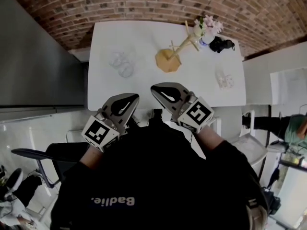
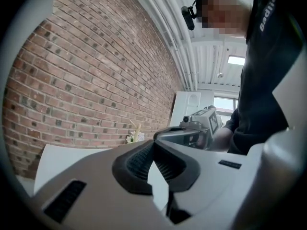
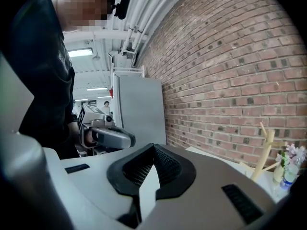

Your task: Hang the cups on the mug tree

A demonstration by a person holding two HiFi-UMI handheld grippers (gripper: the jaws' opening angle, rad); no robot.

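A wooden mug tree [image 1: 175, 51] stands on the white table [image 1: 144, 37], right of its middle. Two clear glass cups [image 1: 122, 63] sit to the tree's left, and another clear cup [image 1: 224, 79] lies near the table's right front. My left gripper [image 1: 133, 98] and right gripper [image 1: 154, 88] hover side by side over the table's near edge, well short of the cups. Both are shut with nothing between the jaws. The left gripper view shows its closed jaws [image 2: 153, 146], the right gripper [image 2: 192, 133] and the distant tree [image 2: 137, 131]. In the right gripper view, its closed jaws [image 3: 153, 150] point past the tree [image 3: 264, 152].
A small vase of pink flowers [image 1: 207, 27] and a black object [image 1: 221, 44] stand at the table's far right corner behind the tree. A grey cabinet [image 1: 38, 66] flanks the table's left. A chair [image 1: 33, 157] is at my lower left, and a person [image 1: 292, 128] is at the far right.
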